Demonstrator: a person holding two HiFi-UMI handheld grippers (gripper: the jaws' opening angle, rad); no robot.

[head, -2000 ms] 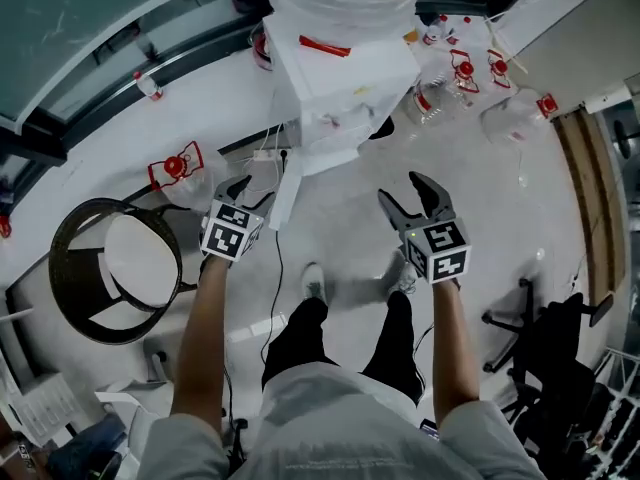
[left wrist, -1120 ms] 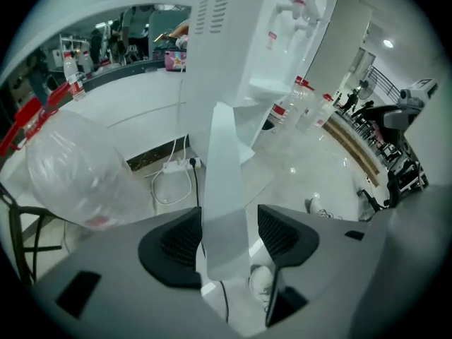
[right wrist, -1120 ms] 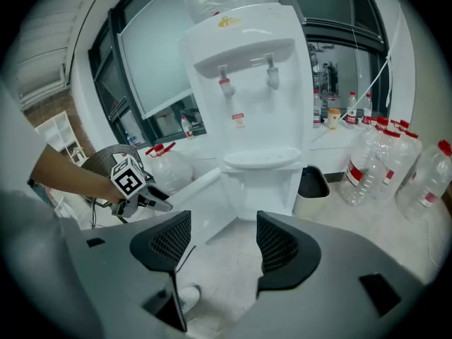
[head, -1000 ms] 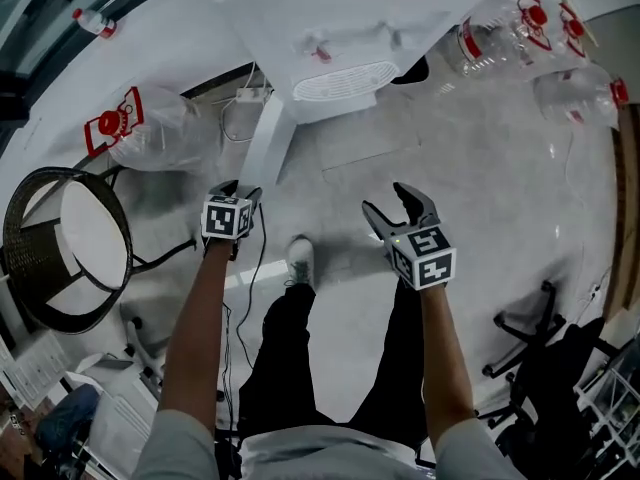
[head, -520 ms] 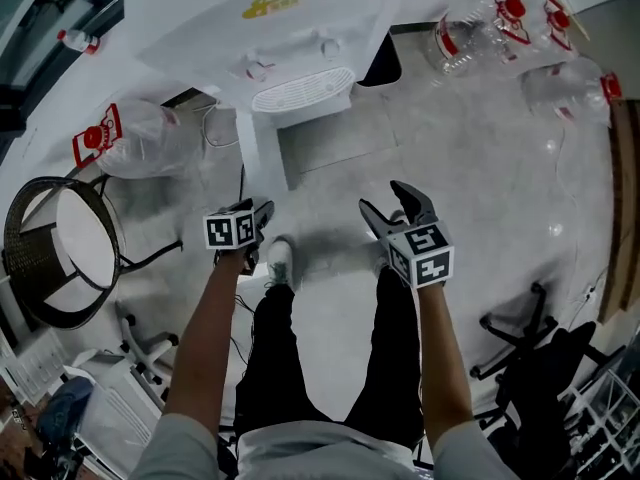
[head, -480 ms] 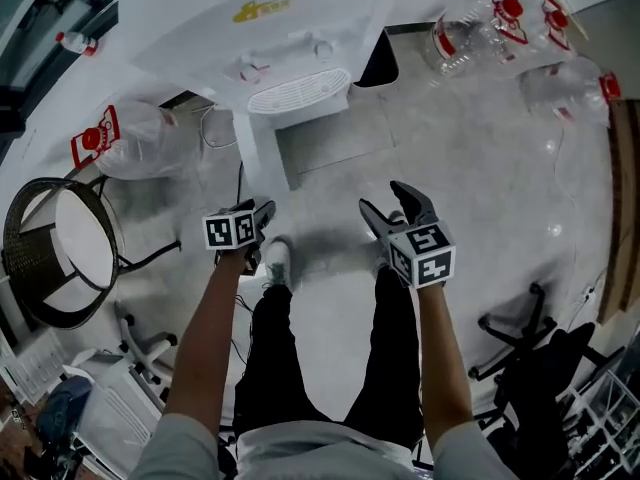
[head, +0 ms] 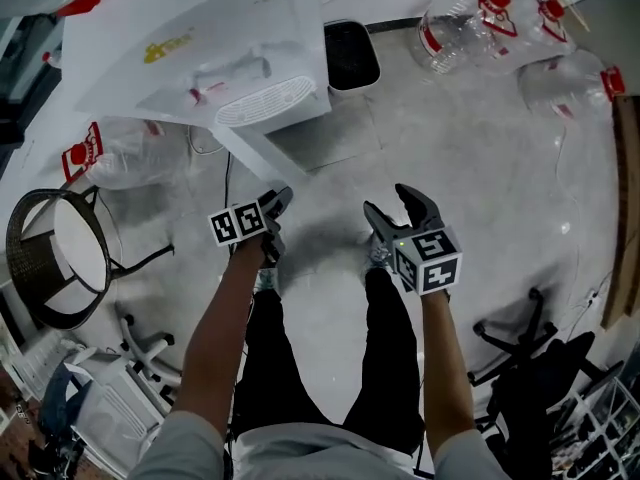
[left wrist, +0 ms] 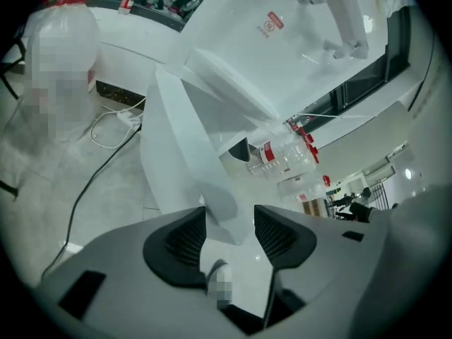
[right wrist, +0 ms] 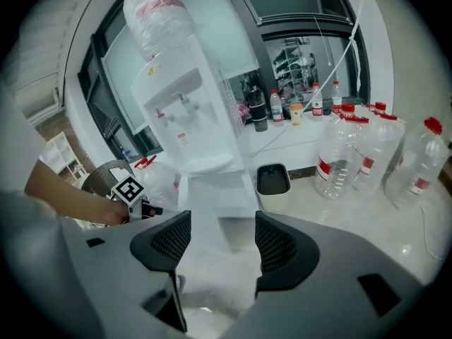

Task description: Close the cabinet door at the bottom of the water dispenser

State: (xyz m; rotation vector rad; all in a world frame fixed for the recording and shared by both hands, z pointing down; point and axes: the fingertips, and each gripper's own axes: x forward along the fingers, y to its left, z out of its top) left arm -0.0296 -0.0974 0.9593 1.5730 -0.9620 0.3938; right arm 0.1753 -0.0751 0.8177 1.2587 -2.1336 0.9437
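Head view over a person standing before a white water dispenser (head: 200,58), whose bottom cabinet door (head: 245,158) stands swung out from the dispenser's base toward the person's feet. The left tongs (head: 278,203) meet the door's free edge, the end farthest from the dispenser. In the left gripper view the panel's rounded corner fills the gap between the jaws, which appear clenched on it. The right tongs (head: 397,211) hang released and empty, off the dispenser's front and clear of the door. The right gripper view shows their jaws wide apart with only floor between them.

The door looks to be a thin, stiff, light plastic panel hinged at the dispenser's base, so it should swing with little effort. Its smooth white face is probably slippery. The outer edge, farthest from the hinge, is therefore the sensible hold and gives the most leverage. A hard shove could rock the tall dispenser or slam the panel; a steady push until the door sits flush is likely enough.

The floor (head: 480,168) in front of the dispenser is bare, pale grey concrete, hard and level. A black bin (head: 350,56) stands just beside the dispenser, and clear water bottles (head: 455,28) lie farther out on that same side. A cable (head: 227,183) trails from the dispenser's other side, where a round woven chair (head: 40,313) stands well apart.
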